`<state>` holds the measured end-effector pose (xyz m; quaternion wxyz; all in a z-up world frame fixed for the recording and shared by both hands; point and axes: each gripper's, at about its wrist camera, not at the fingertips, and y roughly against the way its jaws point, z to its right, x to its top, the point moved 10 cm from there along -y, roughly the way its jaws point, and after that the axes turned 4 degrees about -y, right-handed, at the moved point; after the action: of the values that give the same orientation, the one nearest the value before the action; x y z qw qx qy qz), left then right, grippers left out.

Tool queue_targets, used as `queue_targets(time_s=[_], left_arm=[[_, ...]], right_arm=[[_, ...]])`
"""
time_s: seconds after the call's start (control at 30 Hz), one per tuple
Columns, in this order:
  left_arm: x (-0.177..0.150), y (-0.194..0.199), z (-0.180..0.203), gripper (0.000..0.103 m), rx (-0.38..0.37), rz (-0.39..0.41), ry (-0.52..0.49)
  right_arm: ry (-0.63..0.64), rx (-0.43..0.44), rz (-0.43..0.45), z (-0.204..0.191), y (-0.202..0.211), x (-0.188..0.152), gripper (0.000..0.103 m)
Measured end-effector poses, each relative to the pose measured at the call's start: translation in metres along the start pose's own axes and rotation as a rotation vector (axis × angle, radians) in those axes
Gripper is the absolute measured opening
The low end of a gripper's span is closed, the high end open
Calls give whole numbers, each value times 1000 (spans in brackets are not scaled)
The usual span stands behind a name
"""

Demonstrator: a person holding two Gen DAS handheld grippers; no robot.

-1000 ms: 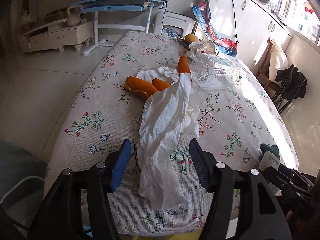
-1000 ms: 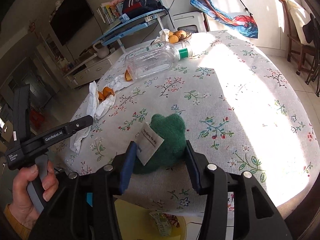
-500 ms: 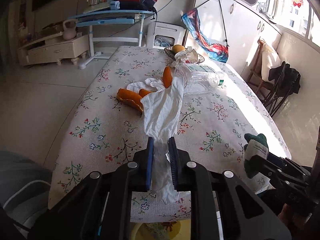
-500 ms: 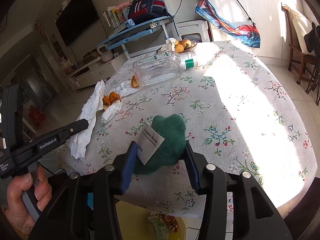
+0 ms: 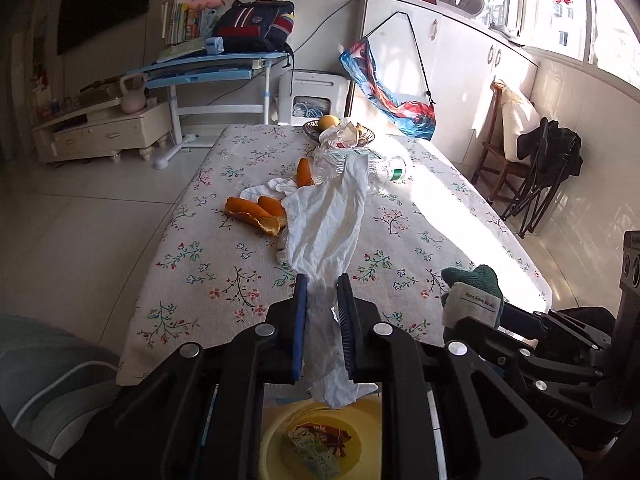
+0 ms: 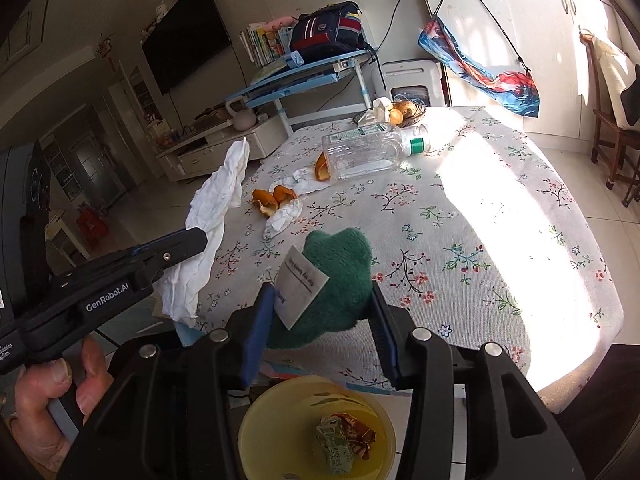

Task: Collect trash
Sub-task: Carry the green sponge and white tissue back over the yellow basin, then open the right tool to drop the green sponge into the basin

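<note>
My left gripper (image 5: 322,292) is shut on a long white tissue (image 5: 330,224) that hangs lifted off the floral table (image 5: 420,240); its lower end dangles over a yellow bin (image 5: 272,436). In the right wrist view the same tissue (image 6: 216,200) trails from the left gripper (image 6: 200,240). My right gripper (image 6: 320,300) is shut on a green fuzzy cloth with a white tag (image 6: 336,268), held above the yellow bin (image 6: 256,432). Orange peels (image 5: 256,212) and a second tissue (image 6: 284,216) lie on the table beside an empty plastic bottle (image 6: 368,152).
A fruit basket (image 5: 340,130) stands at the table's far end. The yellow bin holds crumpled wrappers (image 6: 344,440). A blue desk (image 5: 208,68) with a backpack, a TV stand (image 5: 100,132) and a wooden chair (image 5: 504,148) stand around the table. A hand (image 6: 52,392) grips the left tool.
My left gripper closed on the white tissue and pulled it back and up off the table toward the bin. My right gripper drew back slightly with the green cloth.
</note>
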<state>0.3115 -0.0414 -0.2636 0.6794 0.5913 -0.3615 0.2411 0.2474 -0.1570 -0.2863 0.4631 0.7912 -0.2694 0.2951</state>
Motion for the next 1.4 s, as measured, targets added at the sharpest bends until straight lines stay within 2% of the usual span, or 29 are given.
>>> queue_targets(time_s=[0.47, 0.7, 0.97, 1.07, 1.23, 1.33, 1.4], left_arm=[[-14, 45, 12, 15, -13, 31, -22], [-25, 61, 19, 15, -25, 31, -30], [-55, 64, 17, 15, -32, -18, -9], [-68, 60, 16, 15, -28, -44, -1], [-85, 58, 13, 16, -24, -74, 3], [-88, 60, 14, 27, -25, -74, 2], [-89, 63, 14, 46, -27, -67, 5]], right_arm=[[58, 27, -39, -22, 19, -28, 46], [62, 55, -118, -32, 17, -55, 46], [32, 58, -215, -33, 7, -81, 47], [28, 48, -263, -33, 2, -93, 52], [-2, 12, -266, -25, 2, -97, 54], [-32, -6, -254, -18, 5, -95, 56], [-48, -14, -246, -15, 7, -95, 58]])
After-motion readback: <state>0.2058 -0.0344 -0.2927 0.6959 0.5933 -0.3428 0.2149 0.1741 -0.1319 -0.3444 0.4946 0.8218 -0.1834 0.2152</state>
